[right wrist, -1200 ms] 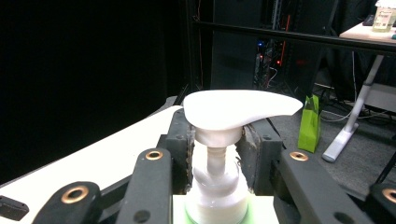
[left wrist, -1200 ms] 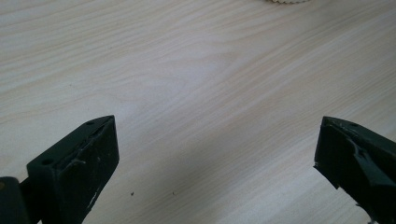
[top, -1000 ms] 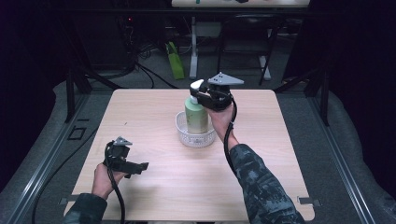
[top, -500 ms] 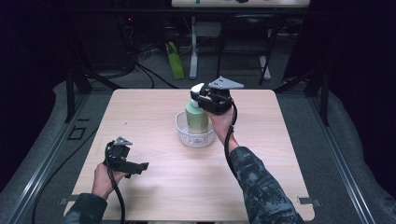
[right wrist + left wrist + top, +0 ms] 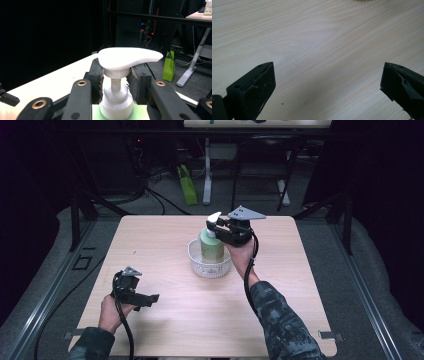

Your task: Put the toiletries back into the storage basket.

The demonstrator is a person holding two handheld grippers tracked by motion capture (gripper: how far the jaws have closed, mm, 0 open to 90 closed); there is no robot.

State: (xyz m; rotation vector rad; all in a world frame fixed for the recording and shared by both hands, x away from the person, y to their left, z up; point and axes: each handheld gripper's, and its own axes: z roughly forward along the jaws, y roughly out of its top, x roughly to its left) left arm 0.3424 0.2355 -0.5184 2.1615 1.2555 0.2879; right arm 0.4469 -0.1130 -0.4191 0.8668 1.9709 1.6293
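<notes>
A pale green pump bottle (image 5: 211, 247) with a white pump head (image 5: 214, 217) stands upright, its base inside a white ribbed bowl (image 5: 199, 266) at the middle of the wooden table (image 5: 165, 240). My right gripper (image 5: 220, 231) comes in from the right and is shut on the bottle's neck. In the right gripper view the pump head (image 5: 127, 57) lies just above the jaws of that gripper (image 5: 116, 83), which press on the white collar (image 5: 116, 100). My left gripper (image 5: 150, 297) rests low near the front left of the table. Its jaws stand wide apart over bare wood (image 5: 327, 72).
A green bag (image 5: 188, 185) and table legs stand on the floor beyond the far edge. Dark metal rails run along both sides of the table. Bare wood lies around the bowl (image 5: 362, 0), whose rim peeks in at the top of the left gripper view.
My right gripper has shifted only slightly with the bottle in its grip. The left gripper has kept still.
</notes>
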